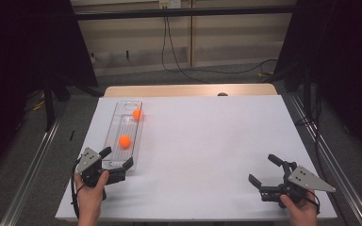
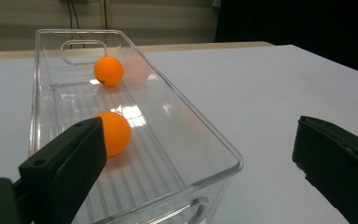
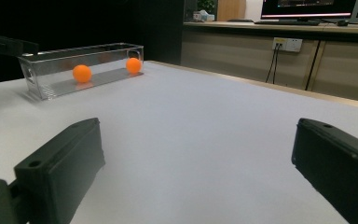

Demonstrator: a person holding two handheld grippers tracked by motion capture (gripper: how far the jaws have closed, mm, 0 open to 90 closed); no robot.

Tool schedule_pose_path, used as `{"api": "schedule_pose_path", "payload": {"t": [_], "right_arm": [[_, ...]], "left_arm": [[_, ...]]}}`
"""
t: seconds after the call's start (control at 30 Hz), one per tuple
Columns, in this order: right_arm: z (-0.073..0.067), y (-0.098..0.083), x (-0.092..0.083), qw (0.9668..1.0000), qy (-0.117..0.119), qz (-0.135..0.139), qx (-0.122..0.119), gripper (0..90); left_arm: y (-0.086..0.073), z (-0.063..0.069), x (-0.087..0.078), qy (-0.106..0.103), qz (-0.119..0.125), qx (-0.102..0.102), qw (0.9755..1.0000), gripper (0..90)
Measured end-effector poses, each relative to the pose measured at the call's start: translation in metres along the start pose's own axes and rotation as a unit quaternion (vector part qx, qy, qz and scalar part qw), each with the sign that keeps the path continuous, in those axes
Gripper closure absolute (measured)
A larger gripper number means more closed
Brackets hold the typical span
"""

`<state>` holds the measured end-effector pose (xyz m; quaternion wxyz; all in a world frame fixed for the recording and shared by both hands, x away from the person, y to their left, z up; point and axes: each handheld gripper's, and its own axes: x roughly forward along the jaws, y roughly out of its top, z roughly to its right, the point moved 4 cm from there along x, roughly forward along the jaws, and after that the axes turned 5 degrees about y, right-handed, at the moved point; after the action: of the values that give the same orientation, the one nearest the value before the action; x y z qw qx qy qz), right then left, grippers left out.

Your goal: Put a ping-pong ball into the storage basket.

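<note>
Orange balls sit inside a long clear plastic bin that lies lengthwise on the left part of the white surface: the near ball rests around the middle of the bin's ribbed floor, and the far ball lies close to the far end, against the bin's right wall. In the left gripper view the far ball casts a pale reflection on the clear wall beside it, below a handle slot cut in the end wall, while the near ball is partly hidden behind one black jaw. The left hand-held gripper is held at the near end of the bin with its jaws spread wide, one on each side of the bin's near right corner; whether either jaw touches the plastic cannot be told. The person's left hand grips it from below. The right hand-held gripper hovers low over the bare right part of the surface, well apart from the bin, jaws likewise spread wide with nothing between them, held by the right hand. From the right gripper view the bin appears far off with both balls inside.
</note>
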<state>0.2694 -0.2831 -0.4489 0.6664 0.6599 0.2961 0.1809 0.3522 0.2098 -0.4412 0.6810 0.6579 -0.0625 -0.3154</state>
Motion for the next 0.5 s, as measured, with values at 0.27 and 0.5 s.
{"api": "schedule_pose_path", "payload": {"t": [0.27, 0.5], "right_arm": [[0.0001, 0.0, 0.0, 1.0, -0.001, 0.0, 0.0, 1.8], [0.0006, -0.0002, -0.0008, 1.0, 0.0, -0.002, 0.0, 1.8]], "left_arm": [[-0.0007, 0.0008, -0.0019, -0.003, 0.008, -0.002, 1.0, 3.0], [-0.0028, 0.0034, -0.0004, -0.009, 0.002, -0.002, 1.0, 3.0]]}}
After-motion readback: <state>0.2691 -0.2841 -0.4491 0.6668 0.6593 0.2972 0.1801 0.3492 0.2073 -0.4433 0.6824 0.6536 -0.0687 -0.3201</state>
